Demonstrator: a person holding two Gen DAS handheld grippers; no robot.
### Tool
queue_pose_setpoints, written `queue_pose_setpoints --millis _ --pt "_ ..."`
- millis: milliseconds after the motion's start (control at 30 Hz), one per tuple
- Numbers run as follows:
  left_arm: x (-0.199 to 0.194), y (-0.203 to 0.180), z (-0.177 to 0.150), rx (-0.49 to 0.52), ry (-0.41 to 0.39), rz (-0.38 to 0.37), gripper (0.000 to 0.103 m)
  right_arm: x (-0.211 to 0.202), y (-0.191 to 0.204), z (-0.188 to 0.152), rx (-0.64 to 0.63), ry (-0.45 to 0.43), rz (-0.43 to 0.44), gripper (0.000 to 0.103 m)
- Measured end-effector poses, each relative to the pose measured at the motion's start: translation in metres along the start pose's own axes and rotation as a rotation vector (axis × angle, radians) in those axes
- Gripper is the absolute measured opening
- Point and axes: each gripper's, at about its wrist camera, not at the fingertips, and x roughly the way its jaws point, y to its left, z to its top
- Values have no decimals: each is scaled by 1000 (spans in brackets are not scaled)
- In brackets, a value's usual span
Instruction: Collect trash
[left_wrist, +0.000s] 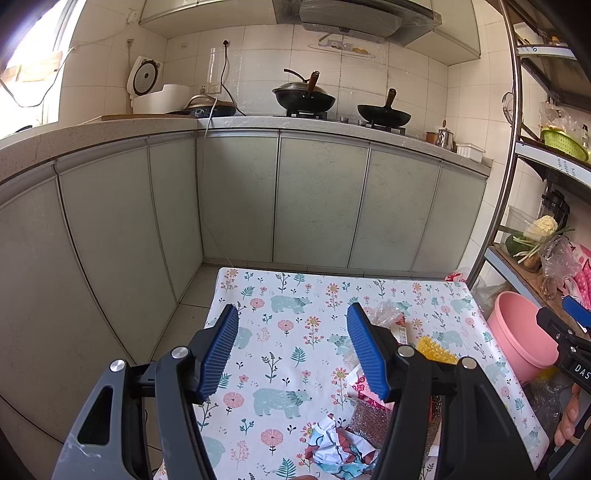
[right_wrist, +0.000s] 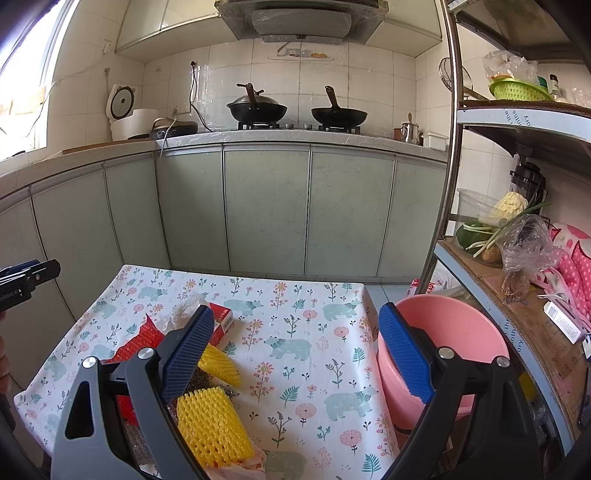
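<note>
Nearest, the left gripper (left_wrist: 293, 347) and right gripper (right_wrist: 295, 350) are held wide open and empty above the floral table (right_wrist: 303, 295). On it, crumpled paper (left_wrist: 338, 448), yellow foam netting (right_wrist: 212, 428), a red carton (right_wrist: 223, 321) and clear plastic wrap (right_wrist: 184, 308) are still scattered. At the right, the pink bucket (right_wrist: 454, 332) appears empty, so collection is judged barely begun.

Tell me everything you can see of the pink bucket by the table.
The pink bucket is round, smooth and plastic-looking, upright with its mouth open; what shows of its inside looks empty. It stands off the table's right edge, below the metal shelf rack. The right hand-held gripper, open, has one finger overlapping its rim in view; contact is unclear.
</note>
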Motion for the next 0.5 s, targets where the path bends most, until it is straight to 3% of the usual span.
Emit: queue_pose_setpoints --millis 500 --pt "0 0 0 -1 -1 -1 61 2 1 -2 -3 -1 -1 91"
